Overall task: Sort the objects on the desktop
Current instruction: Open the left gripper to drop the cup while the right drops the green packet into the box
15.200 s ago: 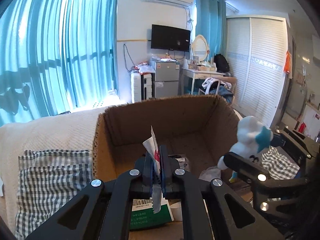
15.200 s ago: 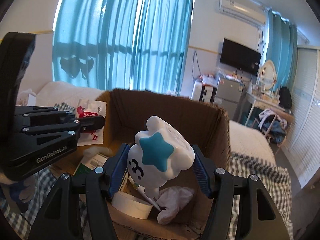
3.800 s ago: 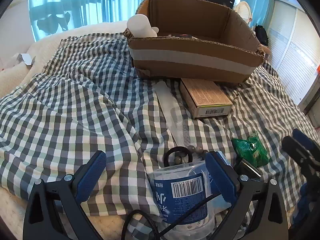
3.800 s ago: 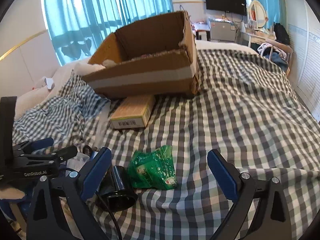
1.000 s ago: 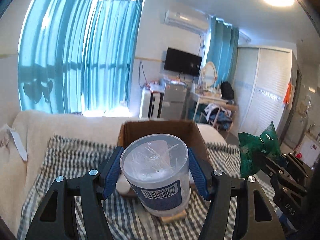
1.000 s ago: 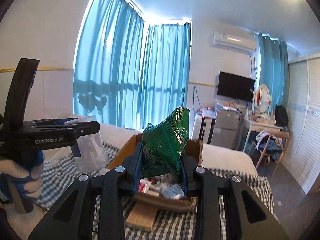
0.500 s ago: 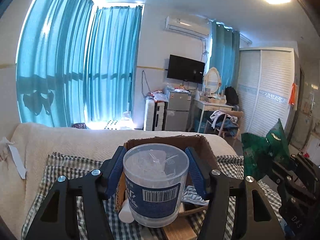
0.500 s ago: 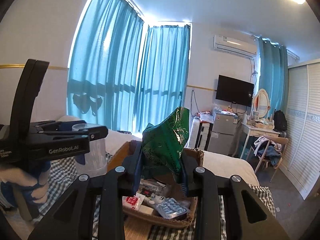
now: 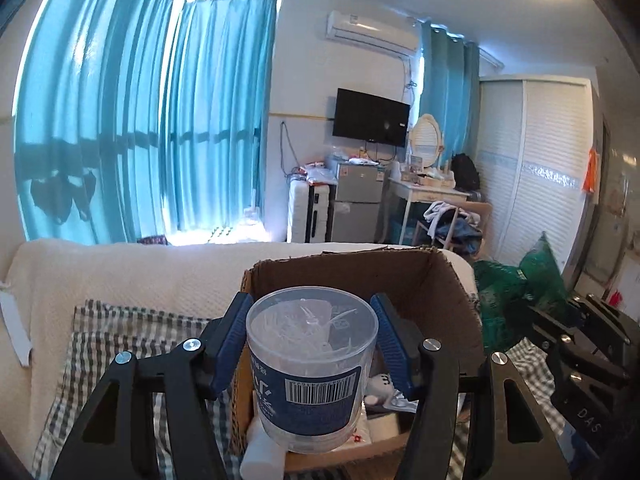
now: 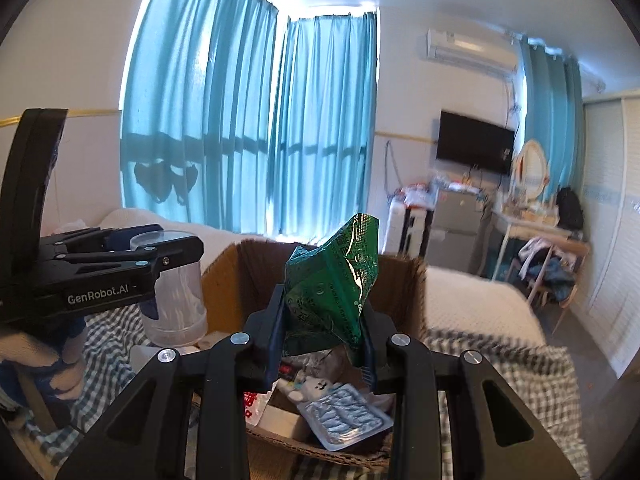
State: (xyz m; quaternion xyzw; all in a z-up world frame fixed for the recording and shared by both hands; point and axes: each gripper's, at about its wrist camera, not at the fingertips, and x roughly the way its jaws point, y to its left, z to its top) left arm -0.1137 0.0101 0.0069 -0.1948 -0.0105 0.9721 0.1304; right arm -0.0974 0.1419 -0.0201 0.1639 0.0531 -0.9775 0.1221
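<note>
My left gripper (image 9: pixel 312 340) is shut on a clear plastic tub (image 9: pixel 310 364) with a blue barcode label, held over the near left edge of the open cardboard box (image 9: pixel 404 276). My right gripper (image 10: pixel 322 332) is shut on a crumpled green foil packet (image 10: pixel 334 276), held above the same box (image 10: pixel 400 284). The box holds a blister pack (image 10: pixel 346 410), a white plush toy (image 10: pixel 310 386) and other small items. The left gripper with its tub (image 10: pixel 174 288) shows at the left of the right wrist view. The green packet (image 9: pixel 520 292) shows at the right of the left wrist view.
The box sits on a bed with a checked cloth (image 9: pixel 120 332) and a cream blanket (image 9: pixel 140 268). Blue curtains (image 9: pixel 140 120), a TV (image 9: pixel 372 118), a small fridge (image 9: pixel 356 204), a desk with a chair (image 9: pixel 448 216) and a white wardrobe (image 9: pixel 536 168) stand beyond.
Both grippers have moved closer to the box and slightly lower with their loads; the box now looks larger and its contents show more in the right wrist view.
</note>
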